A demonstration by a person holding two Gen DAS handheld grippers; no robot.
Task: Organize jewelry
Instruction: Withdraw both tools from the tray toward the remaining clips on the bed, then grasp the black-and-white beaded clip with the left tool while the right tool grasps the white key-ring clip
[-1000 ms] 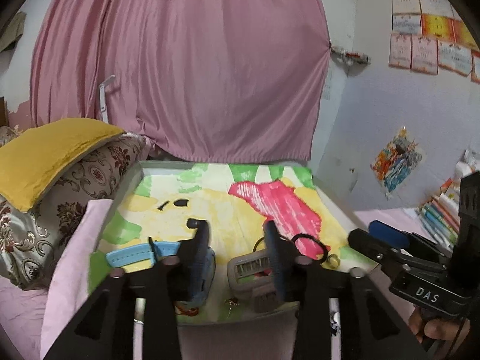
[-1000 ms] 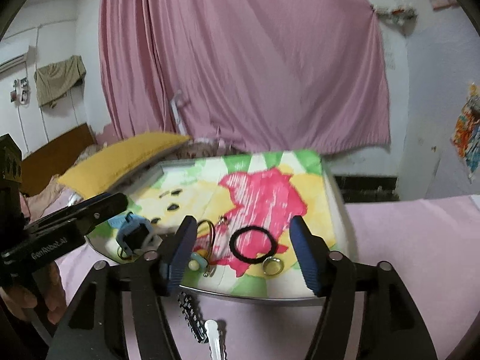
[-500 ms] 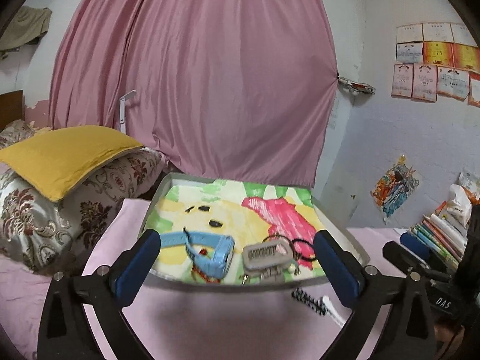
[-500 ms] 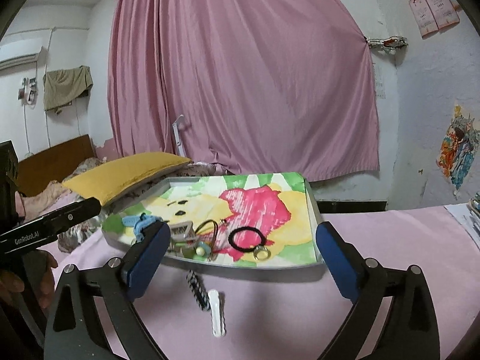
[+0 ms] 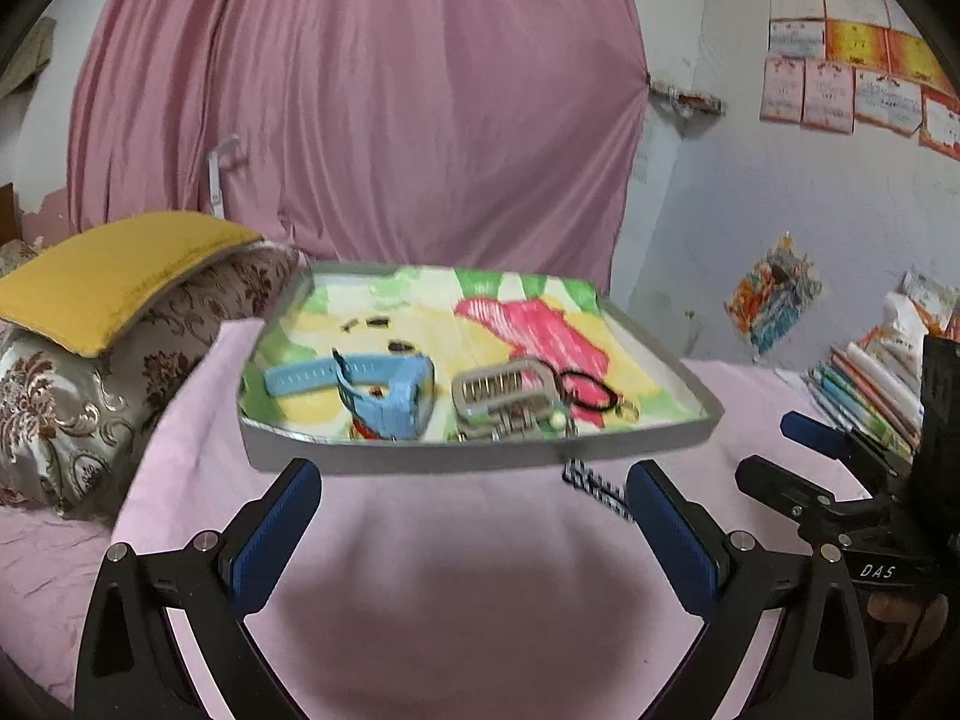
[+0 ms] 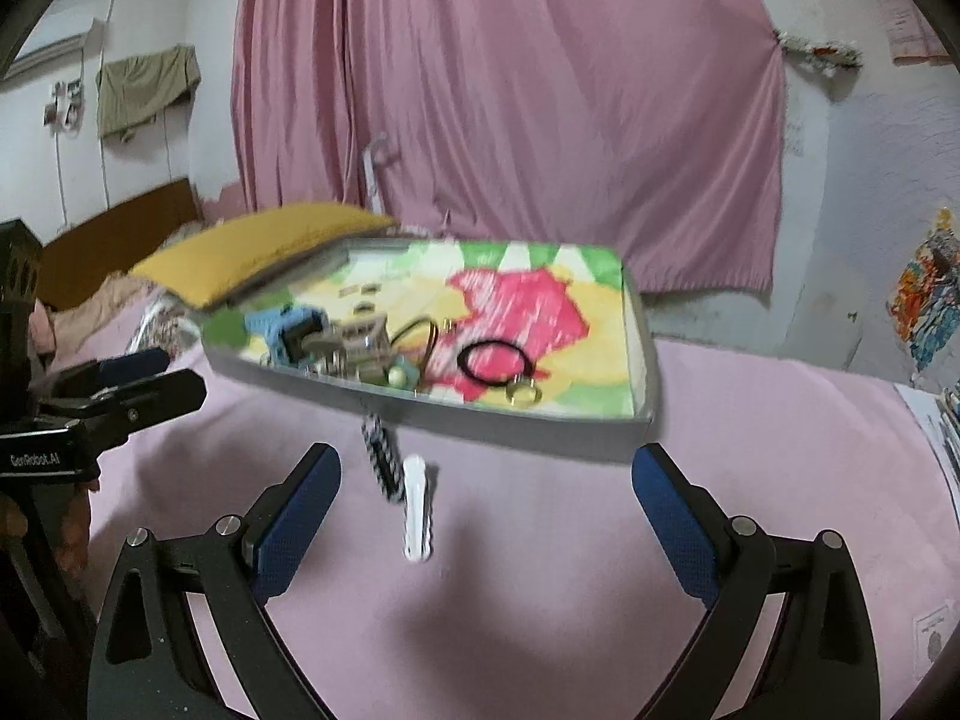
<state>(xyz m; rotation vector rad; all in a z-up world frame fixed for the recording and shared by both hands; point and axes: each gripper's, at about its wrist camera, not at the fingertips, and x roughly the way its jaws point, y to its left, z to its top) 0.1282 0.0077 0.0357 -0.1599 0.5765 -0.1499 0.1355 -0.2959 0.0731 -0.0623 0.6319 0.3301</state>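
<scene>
A shallow tray (image 5: pixel 480 450) with a colourful cartoon lining lies on the pink bedsheet; it also shows in the right wrist view (image 6: pixel 645 360). In it lie a blue watch (image 5: pixel 384 387), a silver metal watch band (image 5: pixel 504 393), a black hair tie (image 6: pixel 495 363) and a gold ring (image 6: pixel 522 394). A black-and-white patterned hair clip (image 6: pixel 382 456) and a white hair clip (image 6: pixel 417 507) lie on the sheet in front of the tray. My left gripper (image 5: pixel 474 531) is open and empty, short of the tray. My right gripper (image 6: pixel 486 531) is open and empty, above the two clips.
A yellow pillow (image 5: pixel 114 270) on a patterned cushion (image 5: pixel 90 396) sits left of the tray. A pink curtain (image 5: pixel 360 102) hangs behind. Stacked books (image 5: pixel 864 378) lie at the right. The other gripper shows at each view's edge (image 5: pixel 840 504) (image 6: pixel 90 408).
Both grippers have pulled back from over the tray and opened wide. The tray now lies ahead of the fingers, and the two hair clips on the sheet are in view.
</scene>
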